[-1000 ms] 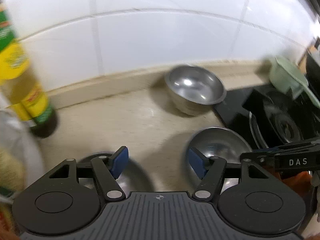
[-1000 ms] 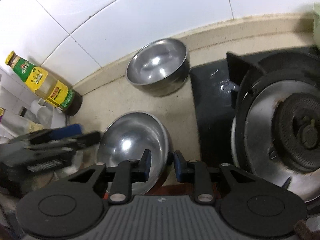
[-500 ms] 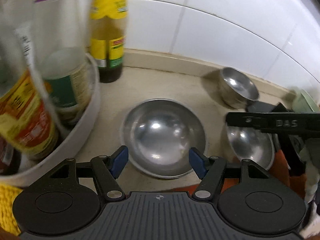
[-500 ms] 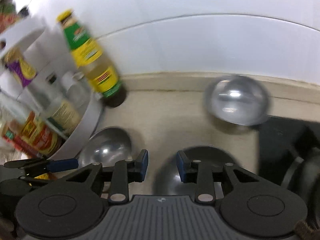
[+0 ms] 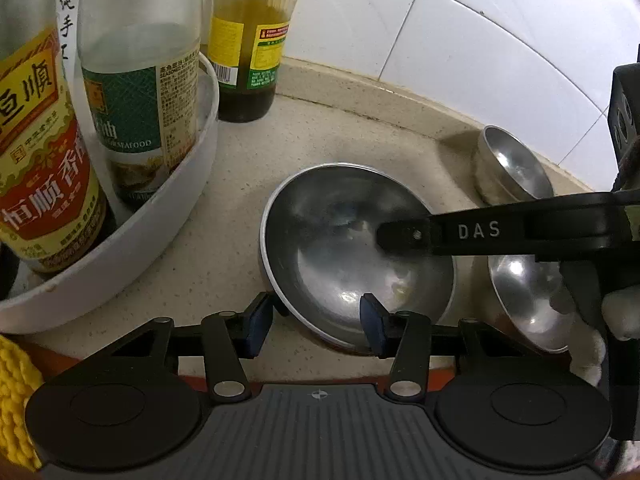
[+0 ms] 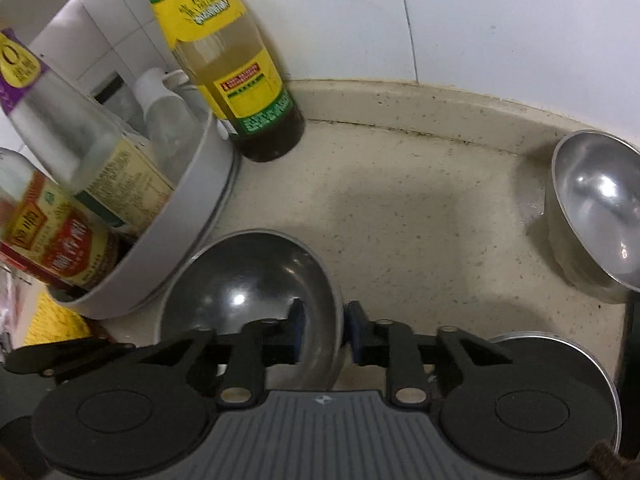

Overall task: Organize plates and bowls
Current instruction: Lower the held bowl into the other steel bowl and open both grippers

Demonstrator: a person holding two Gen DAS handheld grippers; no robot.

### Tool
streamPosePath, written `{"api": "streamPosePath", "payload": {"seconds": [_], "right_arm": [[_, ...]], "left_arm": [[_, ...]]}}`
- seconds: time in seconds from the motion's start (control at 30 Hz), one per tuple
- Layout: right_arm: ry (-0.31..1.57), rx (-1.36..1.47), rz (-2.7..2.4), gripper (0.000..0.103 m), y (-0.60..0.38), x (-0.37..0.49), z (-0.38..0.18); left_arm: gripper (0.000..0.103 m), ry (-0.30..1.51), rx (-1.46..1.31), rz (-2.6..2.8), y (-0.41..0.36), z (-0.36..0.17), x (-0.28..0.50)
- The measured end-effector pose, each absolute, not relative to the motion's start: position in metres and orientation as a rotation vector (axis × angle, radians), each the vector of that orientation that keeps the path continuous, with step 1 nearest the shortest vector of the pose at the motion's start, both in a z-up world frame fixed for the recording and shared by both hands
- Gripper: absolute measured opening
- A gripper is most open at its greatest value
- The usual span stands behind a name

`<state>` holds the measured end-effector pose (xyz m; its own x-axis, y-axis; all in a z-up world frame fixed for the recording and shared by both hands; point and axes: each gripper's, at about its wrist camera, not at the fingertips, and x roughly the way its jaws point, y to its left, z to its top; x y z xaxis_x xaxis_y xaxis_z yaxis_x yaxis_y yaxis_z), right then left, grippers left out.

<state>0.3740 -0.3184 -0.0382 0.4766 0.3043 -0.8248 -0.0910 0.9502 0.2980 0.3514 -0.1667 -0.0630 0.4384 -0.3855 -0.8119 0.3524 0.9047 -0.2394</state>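
A wide steel bowl point(image 5: 356, 256) stands on the beige counter beside the bottle tray. My left gripper point(image 5: 314, 328) straddles its near rim, one pad outside and one inside. Its jaws are closing and neither pad presses on the wall. In the right wrist view the same bowl point(image 6: 248, 292) has my right gripper point(image 6: 326, 328) shut on its right rim. A second steel bowl point(image 5: 524, 304) sits to its right, under the right gripper's arm point(image 5: 480, 232). A smaller, deeper steel bowl point(image 5: 512, 168) stands near the wall.
A white round tray point(image 5: 172, 216) with several sauce bottles crowds the bowl's left side. An oil bottle point(image 5: 248, 40) stands against the tiled wall. A yellow cloth point(image 5: 16, 392) lies at the counter's near left edge. The black stove edge point(image 6: 630, 344) is at right.
Both views swung left, to the bowl by the bottle tray. My left jaws narrowed around its near rim. My right gripper left the other bowl and shut on this one's right rim.
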Motion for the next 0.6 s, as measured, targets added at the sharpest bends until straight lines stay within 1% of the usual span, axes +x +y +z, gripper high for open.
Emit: {"api": "streamPosePath", "payload": {"seconds": [0.23,0.4,0.6], "right_arm": [[1.055,0.270,0.242,0.015,-0.321,0.373,-0.039],[0.975,0.300,0.258,0.015,-0.327,0.364,-0.010],[0.891,0.324,0.227,0.015,-0.343,0.348,0.027]], "left_arm": [[0.054,1.003,0.001,-0.450,-0.171,-0.060,0.352],[0.055,0.953,-0.013,-0.469,-0.167,-0.039,0.349],[0.057,0.866,0.014,-0.529,-0.182,-0.006,0.342]]}}
